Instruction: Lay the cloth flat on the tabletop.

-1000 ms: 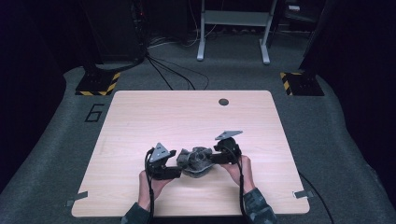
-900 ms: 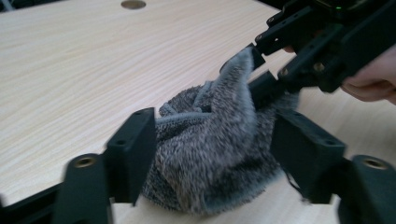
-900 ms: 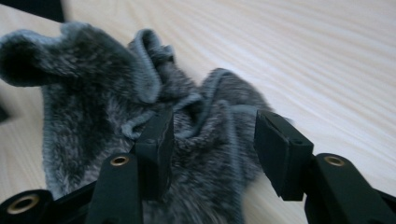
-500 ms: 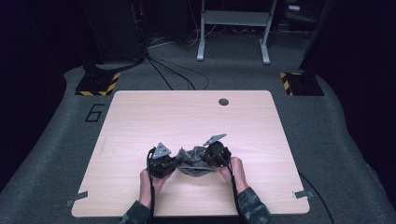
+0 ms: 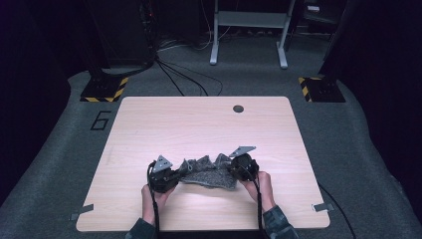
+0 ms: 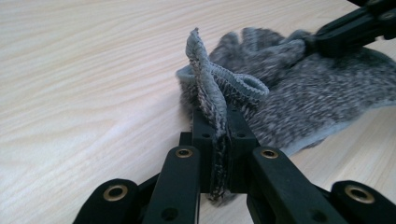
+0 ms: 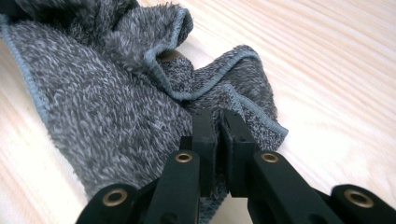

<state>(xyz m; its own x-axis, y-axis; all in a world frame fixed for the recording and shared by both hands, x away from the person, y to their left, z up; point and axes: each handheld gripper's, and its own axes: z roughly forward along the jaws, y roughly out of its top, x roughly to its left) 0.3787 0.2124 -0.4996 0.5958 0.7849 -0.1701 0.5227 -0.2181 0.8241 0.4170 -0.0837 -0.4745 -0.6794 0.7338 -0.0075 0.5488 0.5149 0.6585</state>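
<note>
Wood-grain surface (image 5: 149, 129) lies bare along its left edge and far corners. Near the front edge, left of centre, the left gripper (image 5: 171, 178) is clenched on the grey cloth (image 5: 209, 173), whose hem stands up between its jaws. The right gripper (image 5: 234, 168) pinches the cloth's opposite edge; bare surface runs to the right edge.

Bright table (image 5: 209, 124), dark surroundings (close views soft at the edges).
</note>
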